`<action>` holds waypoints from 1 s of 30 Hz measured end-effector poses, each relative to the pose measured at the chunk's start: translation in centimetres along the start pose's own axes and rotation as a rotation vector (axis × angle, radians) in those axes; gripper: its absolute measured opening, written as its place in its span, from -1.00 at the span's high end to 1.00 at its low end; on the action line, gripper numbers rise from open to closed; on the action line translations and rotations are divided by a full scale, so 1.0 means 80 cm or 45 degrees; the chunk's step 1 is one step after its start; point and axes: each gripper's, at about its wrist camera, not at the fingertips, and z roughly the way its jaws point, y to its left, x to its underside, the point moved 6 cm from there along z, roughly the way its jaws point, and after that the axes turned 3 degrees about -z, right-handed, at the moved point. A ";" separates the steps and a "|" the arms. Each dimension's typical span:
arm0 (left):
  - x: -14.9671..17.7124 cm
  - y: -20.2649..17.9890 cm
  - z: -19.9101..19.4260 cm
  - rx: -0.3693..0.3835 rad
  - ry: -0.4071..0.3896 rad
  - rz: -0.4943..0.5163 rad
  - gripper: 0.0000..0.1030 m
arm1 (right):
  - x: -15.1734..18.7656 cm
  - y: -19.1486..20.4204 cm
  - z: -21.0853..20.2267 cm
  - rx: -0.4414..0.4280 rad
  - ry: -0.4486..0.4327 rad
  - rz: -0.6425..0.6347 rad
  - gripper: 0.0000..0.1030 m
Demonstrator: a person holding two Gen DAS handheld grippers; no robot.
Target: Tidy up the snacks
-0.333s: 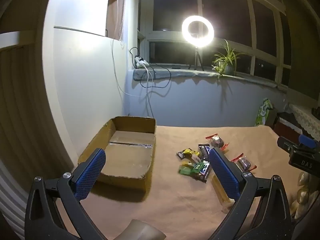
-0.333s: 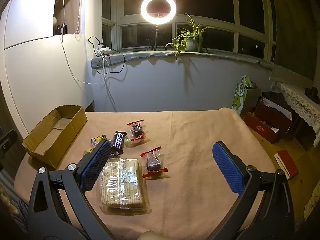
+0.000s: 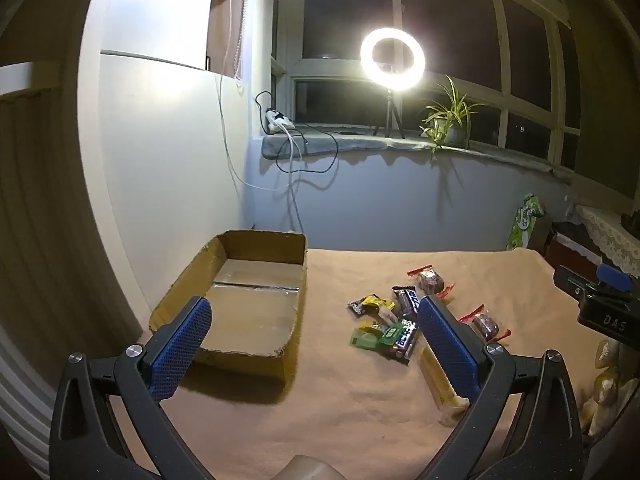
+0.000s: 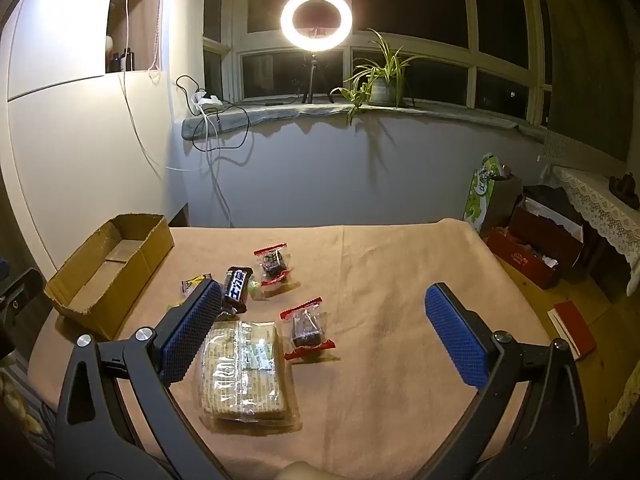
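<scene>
- Far left: open brown cardboard box [image 3: 256, 304] sits at the left edge of the peach-cloth surface [image 3: 360, 400]; inside looks bare, no snacks in it yet.
- Left hand-held gripper [image 3: 316, 344]: jaws spread wide, nothing between them, hovering just short of the box w/ its right finger over the snack pile.
- Centre-left: small heap of mixed wrappers, yellow-black packet [image 3: 370, 304], green packet [image 3: 366, 338], dark chocolate bar w/ white lettering [image 4: 239, 288], all loose on the cloth, near the box but apart from it.
- Centre: clear-wrapped block of pale crackers [image 4: 244, 368], flat on the cloth, partly under the right hand-held gripper's left finger.
- Two clear pouches w/ red ends holding dark sweets, one further back [image 4: 274, 262], one just beside the crackers [image 4: 306, 330].
- Right hand-held gripper [image 4: 324, 344]: also wide open, holding nothing, angled down over crackers + near pouch.
- Progress, my read: basically at the start. Every snack visible is still outside the box; presumably all of them are left to move.
</scene>
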 end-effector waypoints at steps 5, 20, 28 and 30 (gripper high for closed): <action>0.001 -0.004 0.000 -0.004 0.008 -0.006 -0.98 | -0.004 0.001 -0.001 -0.006 -0.007 0.003 -1.00; -0.001 -0.001 -0.002 0.013 0.009 -0.022 -0.98 | -0.006 0.009 -0.001 -0.011 -0.014 -0.020 -1.00; 0.000 -0.001 -0.002 0.017 0.007 -0.030 -0.98 | -0.006 0.007 0.000 -0.015 -0.017 -0.022 -1.00; 0.000 -0.001 -0.002 0.018 0.006 -0.031 -0.98 | -0.006 0.007 -0.001 -0.014 -0.017 -0.022 -1.00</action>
